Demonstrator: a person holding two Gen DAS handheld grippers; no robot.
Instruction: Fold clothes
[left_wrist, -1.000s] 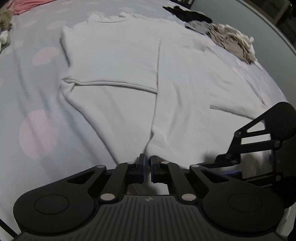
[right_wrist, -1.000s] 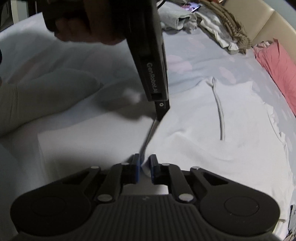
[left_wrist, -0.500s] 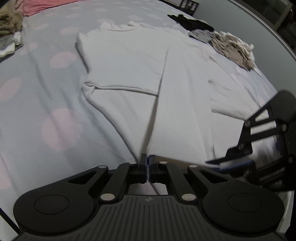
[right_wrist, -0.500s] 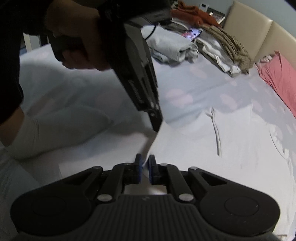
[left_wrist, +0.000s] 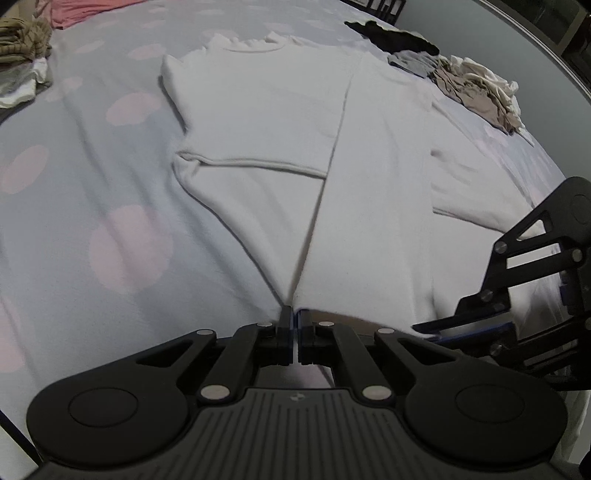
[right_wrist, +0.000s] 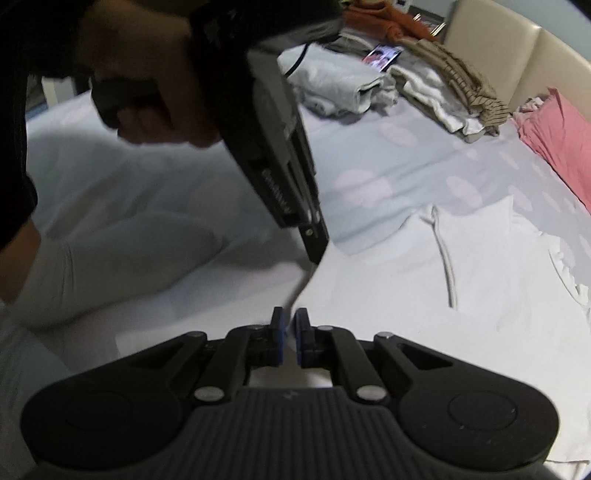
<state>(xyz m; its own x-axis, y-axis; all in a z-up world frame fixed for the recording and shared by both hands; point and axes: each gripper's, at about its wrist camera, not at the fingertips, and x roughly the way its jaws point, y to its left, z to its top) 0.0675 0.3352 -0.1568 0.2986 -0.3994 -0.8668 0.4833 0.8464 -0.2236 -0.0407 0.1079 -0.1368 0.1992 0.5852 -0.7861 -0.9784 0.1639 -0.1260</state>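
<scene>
A white sweater (left_wrist: 258, 122) lies spread on the bed with both sleeves folded across its body. My left gripper (left_wrist: 295, 321) is shut on its near hem, which hangs slightly above the sheet. In the right wrist view the same sweater (right_wrist: 461, 332) stretches away to the right. There my right gripper (right_wrist: 290, 325) is shut on a thin fold of the hem. A hand holds the left gripper (right_wrist: 316, 254) just beyond, pinching the same edge. The right gripper (left_wrist: 424, 330) also shows at the lower right of the left wrist view.
The lilac sheet (left_wrist: 74, 221) has pink dots. A beige and grey clothes heap (left_wrist: 476, 92) and a black garment (left_wrist: 395, 35) lie far right. Folded clothes (right_wrist: 332, 88), a phone (right_wrist: 382, 57) and a pink garment (right_wrist: 561, 133) lie near the headboard (right_wrist: 517, 55). A knee in white (right_wrist: 110, 266) rests at left.
The small gap between my left pads has shut on the hem. Both grippers have drawn back and up a little, lifting the hem. The right wrist view has tilted up toward the headboard.
</scene>
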